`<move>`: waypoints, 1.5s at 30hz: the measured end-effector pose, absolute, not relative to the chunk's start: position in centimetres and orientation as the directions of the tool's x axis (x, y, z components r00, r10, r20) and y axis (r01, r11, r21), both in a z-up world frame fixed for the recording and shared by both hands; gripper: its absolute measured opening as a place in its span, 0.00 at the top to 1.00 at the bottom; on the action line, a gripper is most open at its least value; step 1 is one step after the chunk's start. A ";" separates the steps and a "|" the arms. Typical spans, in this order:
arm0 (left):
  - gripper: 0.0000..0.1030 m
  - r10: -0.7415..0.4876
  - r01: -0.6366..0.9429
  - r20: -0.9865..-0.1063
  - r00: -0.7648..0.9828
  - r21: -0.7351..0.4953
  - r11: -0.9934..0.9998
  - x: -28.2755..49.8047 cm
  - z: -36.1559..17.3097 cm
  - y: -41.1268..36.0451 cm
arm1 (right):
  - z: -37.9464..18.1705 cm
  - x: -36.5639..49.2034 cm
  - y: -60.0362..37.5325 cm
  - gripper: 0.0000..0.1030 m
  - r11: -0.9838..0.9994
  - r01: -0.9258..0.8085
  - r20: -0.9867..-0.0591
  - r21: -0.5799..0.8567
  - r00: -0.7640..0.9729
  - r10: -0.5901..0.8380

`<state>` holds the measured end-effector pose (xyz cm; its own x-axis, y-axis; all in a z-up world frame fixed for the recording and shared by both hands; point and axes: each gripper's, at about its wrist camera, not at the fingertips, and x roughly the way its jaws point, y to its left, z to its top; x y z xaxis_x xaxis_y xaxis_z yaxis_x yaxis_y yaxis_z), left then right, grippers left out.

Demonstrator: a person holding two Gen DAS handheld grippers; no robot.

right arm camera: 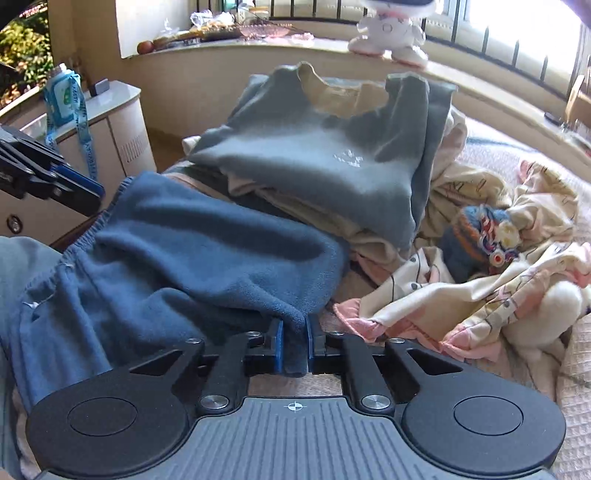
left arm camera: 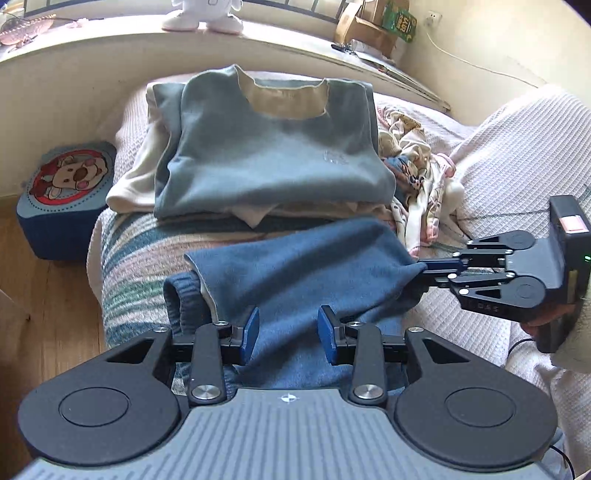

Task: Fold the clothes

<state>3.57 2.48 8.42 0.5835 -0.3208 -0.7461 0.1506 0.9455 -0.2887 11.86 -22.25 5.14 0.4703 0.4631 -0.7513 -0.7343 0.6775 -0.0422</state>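
While the right gripper (right arm camera: 294, 345) pinches an edge of the dark blue garment (left arm camera: 295, 266) at centre frame, keeping it taut for folding, the left gripper (left arm camera: 288, 334) hovers over it, jaws spread, below the folded stack (left arm camera: 266, 155) on the bed (left arm camera: 517, 147).

Folded stack (left arm camera: 266, 155) blocks ahead, crumpled patterned cloth (right arm camera: 480, 266) blocks right; bed edge (left arm camera: 133, 254) left is free.

A home bedroom: blanketed bed (left arm camera: 517, 147), plush toy (left arm camera: 203, 14) on windowsill (left arm camera: 110, 44).
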 end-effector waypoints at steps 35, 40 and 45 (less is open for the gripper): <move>0.42 -0.250 0.014 -0.807 0.536 -0.287 0.958 9.6 3.5 8.0 | 4.5 17.4 -24.8 0.62 0.869 -0.418 -0.763 0.265 0.460 0.454; 0.80 -0.273 0.040 -0.770 0.577 -0.306 0.951 8.8 4.5 7.7 | 3.5 18.0 -24.5 0.86 0.879 -0.382 -0.784 0.283 0.435 0.442; 0.85 -0.332 0.085 -0.705 0.627 -0.362 0.928 7.2 6.6 7.6 | 6.0 16.5 -24.7 0.92 0.870 -0.428 -0.740 0.244 0.498 0.452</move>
